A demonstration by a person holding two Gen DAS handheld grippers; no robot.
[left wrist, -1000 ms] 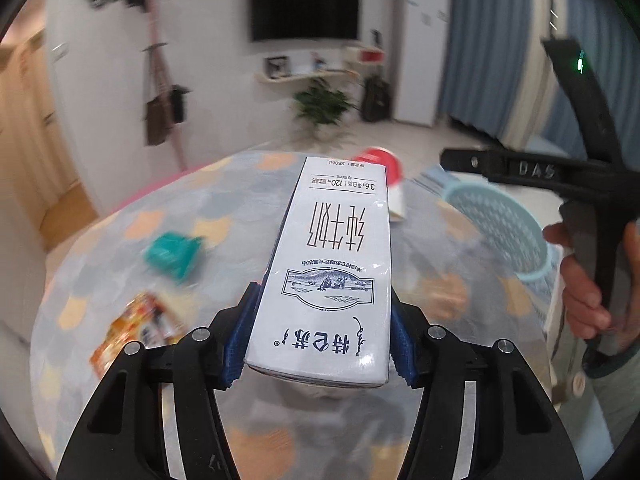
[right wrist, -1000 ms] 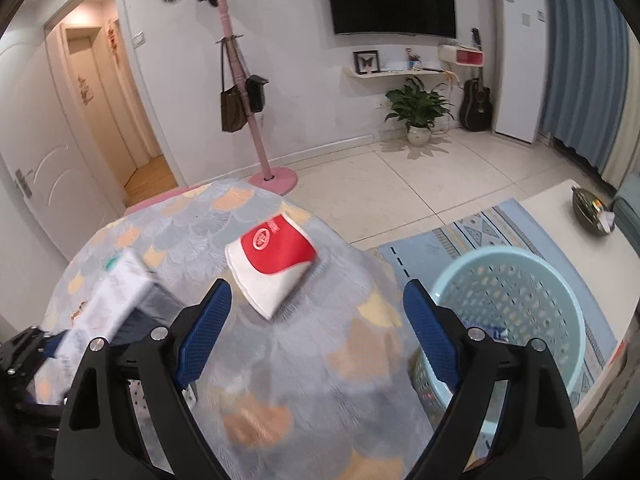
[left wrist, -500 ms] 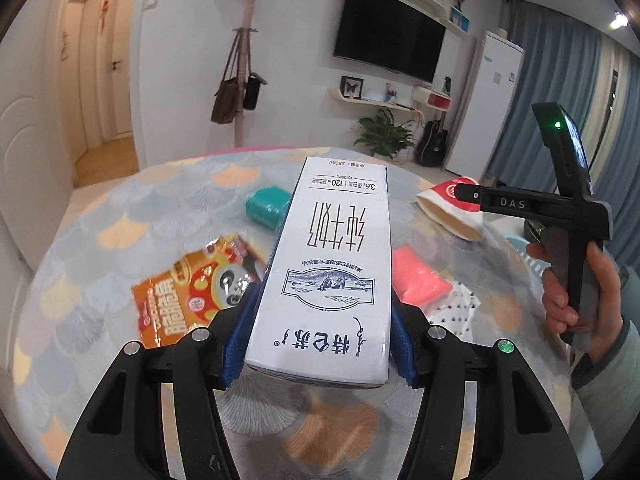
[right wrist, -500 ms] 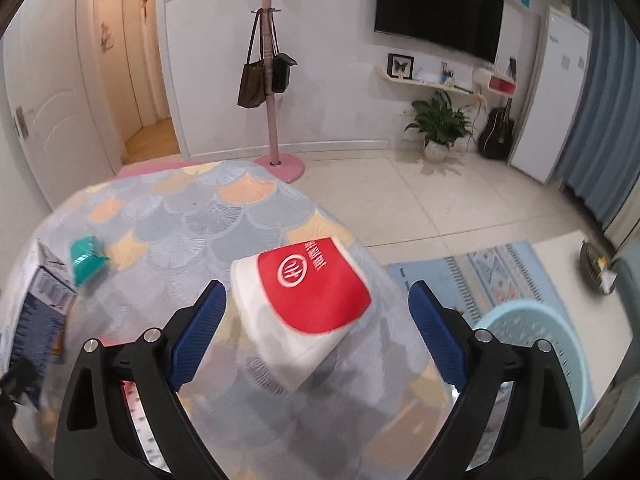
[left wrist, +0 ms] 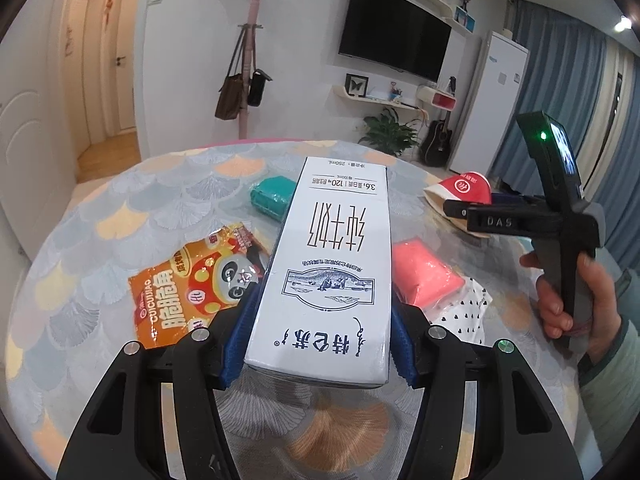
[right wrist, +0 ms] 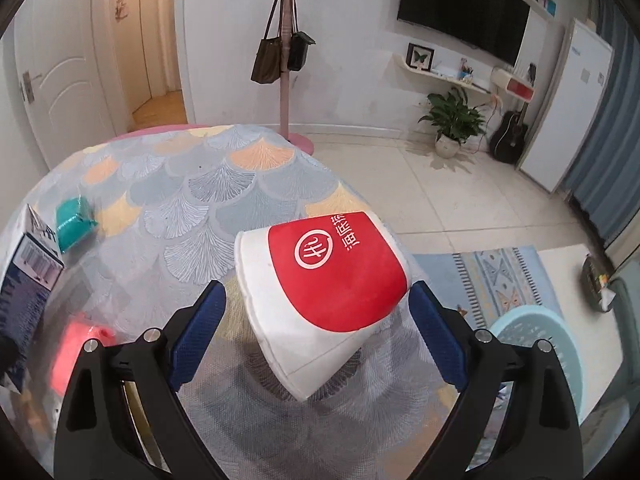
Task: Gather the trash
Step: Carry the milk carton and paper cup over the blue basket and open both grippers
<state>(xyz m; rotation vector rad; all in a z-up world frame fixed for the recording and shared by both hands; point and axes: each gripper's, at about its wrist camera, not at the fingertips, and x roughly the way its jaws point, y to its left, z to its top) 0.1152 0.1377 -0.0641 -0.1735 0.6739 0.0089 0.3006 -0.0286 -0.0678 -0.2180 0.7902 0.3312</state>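
My left gripper [left wrist: 318,344] is shut on a white milk carton [left wrist: 332,272] and holds it above the round table [left wrist: 100,216]. My right gripper [right wrist: 316,328] is open, its blue pads on either side of a flattened red-and-white paper cup [right wrist: 328,284] that lies near the table's right edge. The cup also shows in the left wrist view [left wrist: 460,192], with the right gripper [left wrist: 472,216] close in front of it. The carton's end shows at the left of the right wrist view [right wrist: 28,264].
An orange snack bag [left wrist: 192,284], a teal packet [left wrist: 274,196], a pink packet [left wrist: 424,276] and a spotted wrapper [left wrist: 468,308] lie on the table. A light blue basket [right wrist: 552,352] stands on the floor at the right, beside a rug.
The left gripper has swung back over the table with the carton. The right gripper has moved forward until its open fingers flank the red-and-white cup.
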